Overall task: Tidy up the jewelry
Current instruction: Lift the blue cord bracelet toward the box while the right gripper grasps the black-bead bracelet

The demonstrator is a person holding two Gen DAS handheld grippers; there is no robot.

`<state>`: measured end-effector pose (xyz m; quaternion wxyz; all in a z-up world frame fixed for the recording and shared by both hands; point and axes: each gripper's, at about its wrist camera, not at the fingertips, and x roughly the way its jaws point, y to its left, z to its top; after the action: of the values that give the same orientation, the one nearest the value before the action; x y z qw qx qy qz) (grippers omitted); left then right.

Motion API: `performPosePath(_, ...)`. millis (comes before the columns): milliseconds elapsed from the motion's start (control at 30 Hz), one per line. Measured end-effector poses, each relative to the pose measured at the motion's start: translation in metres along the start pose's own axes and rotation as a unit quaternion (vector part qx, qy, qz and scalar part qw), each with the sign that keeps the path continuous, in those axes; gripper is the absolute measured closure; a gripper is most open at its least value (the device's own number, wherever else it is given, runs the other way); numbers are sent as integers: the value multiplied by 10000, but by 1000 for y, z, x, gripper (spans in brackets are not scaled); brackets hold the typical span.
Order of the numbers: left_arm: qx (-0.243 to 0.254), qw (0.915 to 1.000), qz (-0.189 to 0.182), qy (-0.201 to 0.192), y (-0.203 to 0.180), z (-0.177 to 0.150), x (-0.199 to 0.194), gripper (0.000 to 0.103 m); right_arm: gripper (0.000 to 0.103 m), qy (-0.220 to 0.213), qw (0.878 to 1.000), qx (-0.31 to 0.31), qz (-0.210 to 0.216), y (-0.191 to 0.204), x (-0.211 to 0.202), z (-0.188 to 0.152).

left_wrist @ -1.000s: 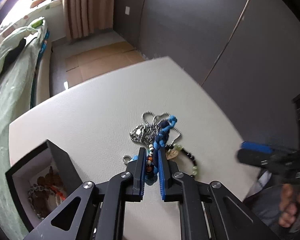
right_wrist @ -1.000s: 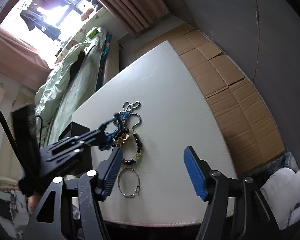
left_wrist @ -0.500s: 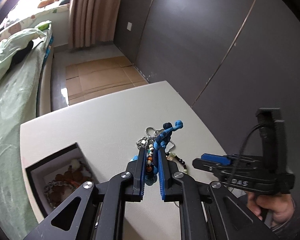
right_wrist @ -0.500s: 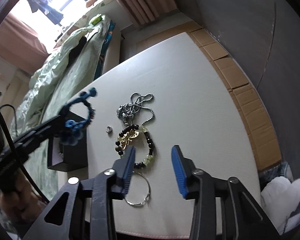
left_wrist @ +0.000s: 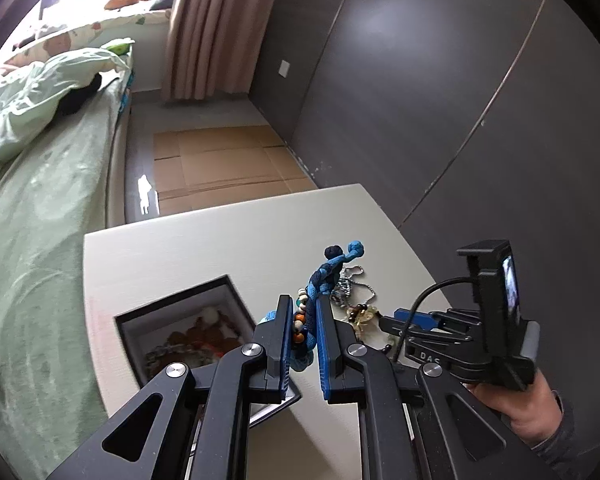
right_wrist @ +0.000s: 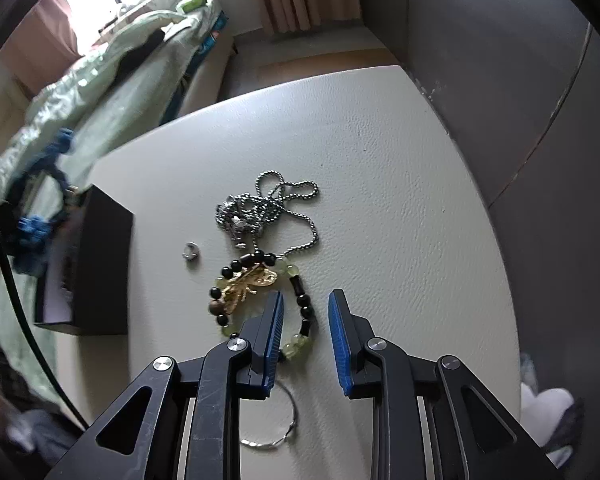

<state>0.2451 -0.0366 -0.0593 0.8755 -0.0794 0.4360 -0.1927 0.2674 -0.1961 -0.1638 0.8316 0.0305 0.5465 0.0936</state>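
While the left tongs point(left_wrist: 302, 332) stayed clenched on the blue braided bracelet point(left_wrist: 320, 280), its knotted ends stood up past the tips toward twelve o'clock, clear of the pale bench point(left_wrist: 204, 244). In the left wrist view the open black box point(left_wrist: 180, 328) sat at about nine o'clock from those tips, with beaded pieces lying inside it, blurred. At three o'clock the right tongs point(left_wrist: 404, 316) reached in over the jewelry left on the bench, carried by a hand point(left_wrist: 516, 404) in a dark sleeve.

In the right wrist view the right tongs point(right_wrist: 304, 320) had just been closing, yet the pads still stood apart and pressed on nothing. Between them lay the near arc of the black-and-green bead bracelet point(right_wrist: 300, 308), flat on the bench point(right_wrist: 380, 152). A gold charm point(right_wrist: 248, 284) rested inside that bracelet's loop at about ten o'clock from the tips. The silver ball-chain necklace point(right_wrist: 268, 208) lay heaped at twelve o'clock, one strand touching the bead bracelet. A small silver ring point(right_wrist: 191, 251) sat alone at ten o'clock, and a thin wire hoop point(right_wrist: 276, 432) lay under the tongs at six o'clock. The black box point(right_wrist: 96, 264) stood at nine o'clock.
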Motion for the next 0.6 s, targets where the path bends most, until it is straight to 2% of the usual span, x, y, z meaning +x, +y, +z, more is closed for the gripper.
performPosePath(67,-37,10000,11,-41,4,-1,-5,91,79,27,9998,-113,-166,5,3,0)
performPosePath(200,-102,9999,29,-99,13,-2,-13,91,91,56,9971,-504,-562,18,7,-2)
performPosePath(267,-130,9998,40,-112,17,-3,-16,91,92,45,9963,-576,-643,20,6,-3)
performPosePath(433,-186,9996,69,-182,25,-3,-26,91,94,-58,9969,-573,-539,19,-3,-4)
performPosePath(600,-271,9992,114,-263,35,-4,-36,91,94,-498,9967,-545,-328,22,-33,-3)
